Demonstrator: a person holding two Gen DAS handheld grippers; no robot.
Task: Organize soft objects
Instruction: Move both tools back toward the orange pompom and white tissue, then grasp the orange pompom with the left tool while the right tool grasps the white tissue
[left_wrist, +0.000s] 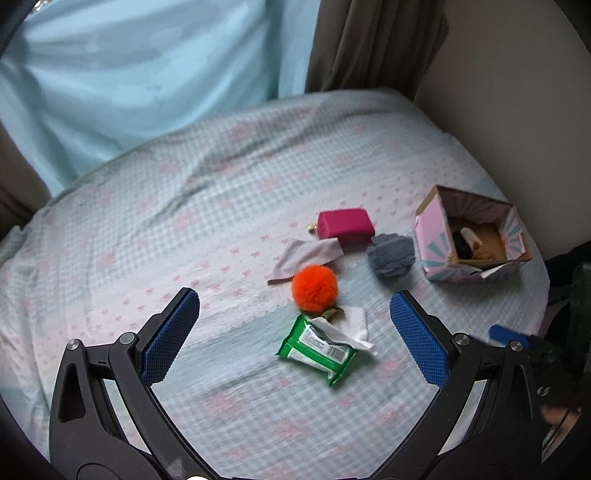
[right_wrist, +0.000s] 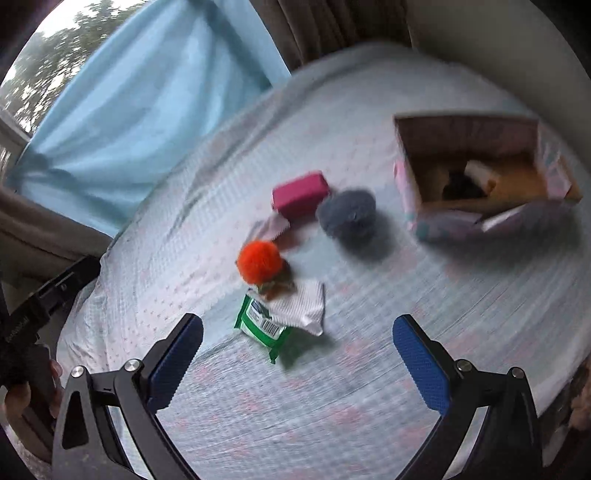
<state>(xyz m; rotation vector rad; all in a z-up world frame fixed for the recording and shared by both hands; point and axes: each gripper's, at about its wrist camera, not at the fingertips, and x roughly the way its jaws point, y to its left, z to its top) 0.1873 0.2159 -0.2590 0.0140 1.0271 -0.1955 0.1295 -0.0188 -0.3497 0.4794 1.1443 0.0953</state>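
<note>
Checked bedsheet (left_wrist: 229, 177), wrinkled, under all items. Pink box (left_wrist: 436, 240) at right edge, open-topped, dark and tan contents inside. Left gripper (left_wrist: 294, 332) spread wide, empty, above green wipes pack (left_wrist: 317, 349). Right gripper (right_wrist: 297, 356) likewise wide apart, holding nothing. Grey pom-pom (left_wrist: 390, 259) beside box; magenta pouch (left_wrist: 346, 226) behind; grey cloth (left_wrist: 303, 258) adjacent; orange pom-pom (left_wrist: 314, 287) touching pack's far end.

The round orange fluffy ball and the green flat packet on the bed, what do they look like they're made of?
Round orange fluffy ball: probably faux fur or yarn; fuzzy matte outline. Green flat packet: likely thin plastic film; glossy, crinkled, printed label.
</note>
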